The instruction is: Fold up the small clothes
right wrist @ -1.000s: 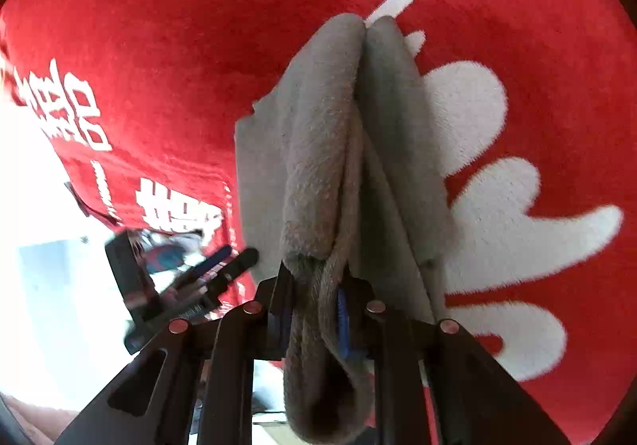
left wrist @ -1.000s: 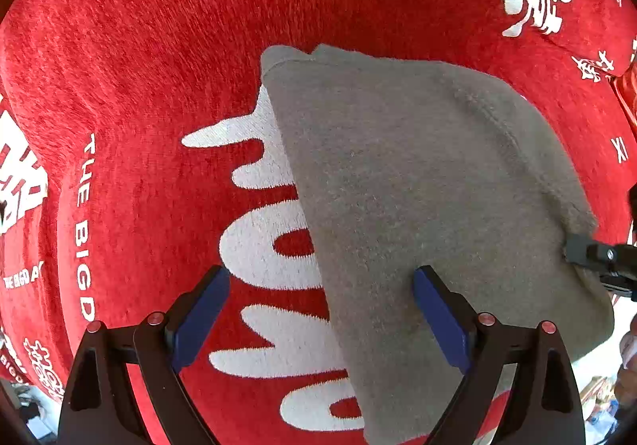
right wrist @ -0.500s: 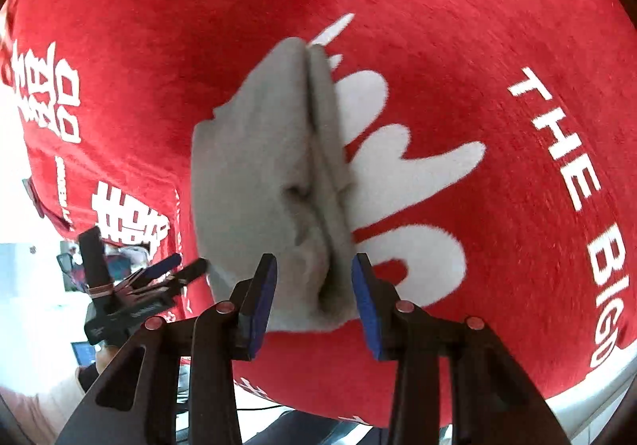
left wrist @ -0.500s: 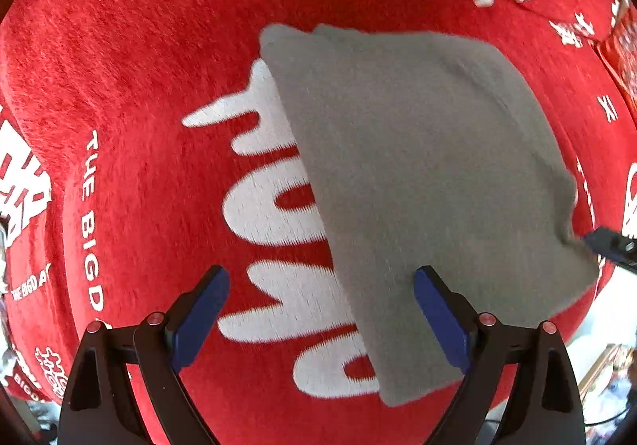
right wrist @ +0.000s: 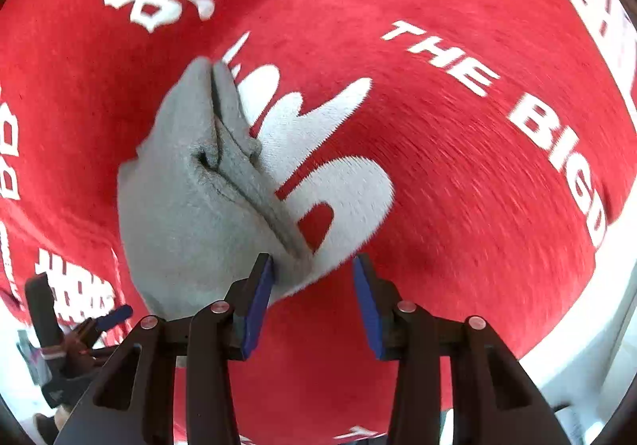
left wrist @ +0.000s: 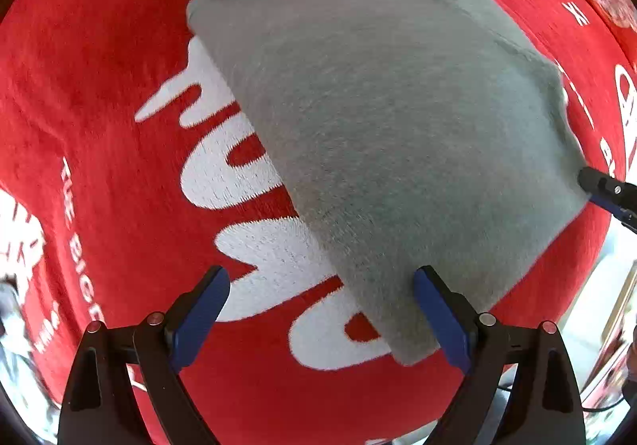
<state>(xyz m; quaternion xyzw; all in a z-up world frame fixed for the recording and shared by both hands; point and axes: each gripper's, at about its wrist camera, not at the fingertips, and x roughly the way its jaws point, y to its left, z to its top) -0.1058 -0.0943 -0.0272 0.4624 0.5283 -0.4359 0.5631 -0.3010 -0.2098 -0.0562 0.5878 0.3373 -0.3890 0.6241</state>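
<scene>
The folded grey garment point(left wrist: 398, 134) lies flat on the red printed cloth point(left wrist: 99, 59). The left gripper point(left wrist: 320, 311) hangs above it, jaws wide and empty. The right gripper point(right wrist: 314, 301), jaws just opened partway, apparently grips nothing; its left pad point(right wrist: 260, 297) sits at the garment's edge.

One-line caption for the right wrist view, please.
Right claw, jaws just opened and empty, backs off the folded grey cloth lying on the red printed blanket.
</scene>
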